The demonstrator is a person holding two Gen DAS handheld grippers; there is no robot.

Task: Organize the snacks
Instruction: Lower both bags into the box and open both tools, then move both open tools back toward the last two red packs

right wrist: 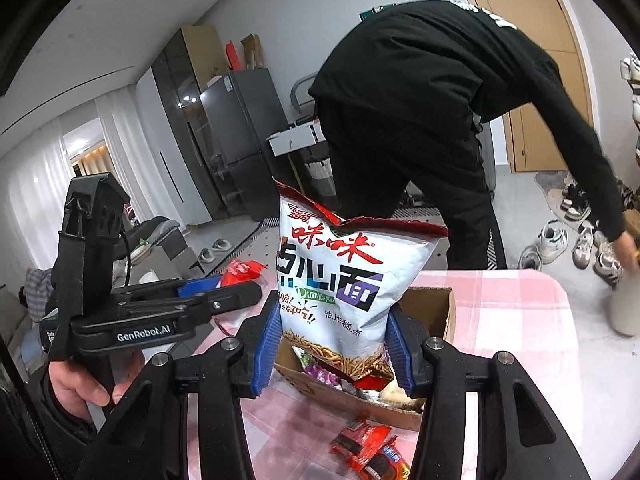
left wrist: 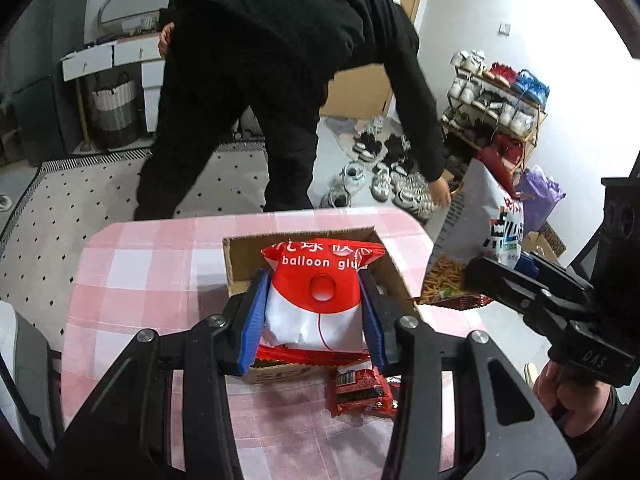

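- Tongs on the left (left wrist: 316, 308) grip a red-and-white packet (left wrist: 320, 300) printed "balloon glu", its blue pads (left wrist: 254, 320) pressed on both sides; the packet sits at centre frame in the left wrist view, held above the cardboard box (left wrist: 240, 256).
- Tongs on the right (right wrist: 334, 340) are clamped on a tall white snack bag (right wrist: 344, 280) with red and dark lettering, upright at centre frame in the right wrist view, its lower end over the open box (right wrist: 436, 304).
- In the left wrist view the same bag (left wrist: 476, 232) hangs at the right of frame, just beside the box.
- Box stands on the pink checked worktop (left wrist: 152, 264); other wrappers show inside it, too hidden to name.
- Small red packets (right wrist: 368, 452) lie on the worktop at lower centre, just in front of the box.
- A hand (right wrist: 80, 384) at lower left holds the left device's handle.
- A person in black (left wrist: 280, 60) bends over beyond the worktop, one hand (left wrist: 440, 196) down near shoes (left wrist: 400, 188) on the floor; a shoe rack (left wrist: 492, 112) stands at upper right.
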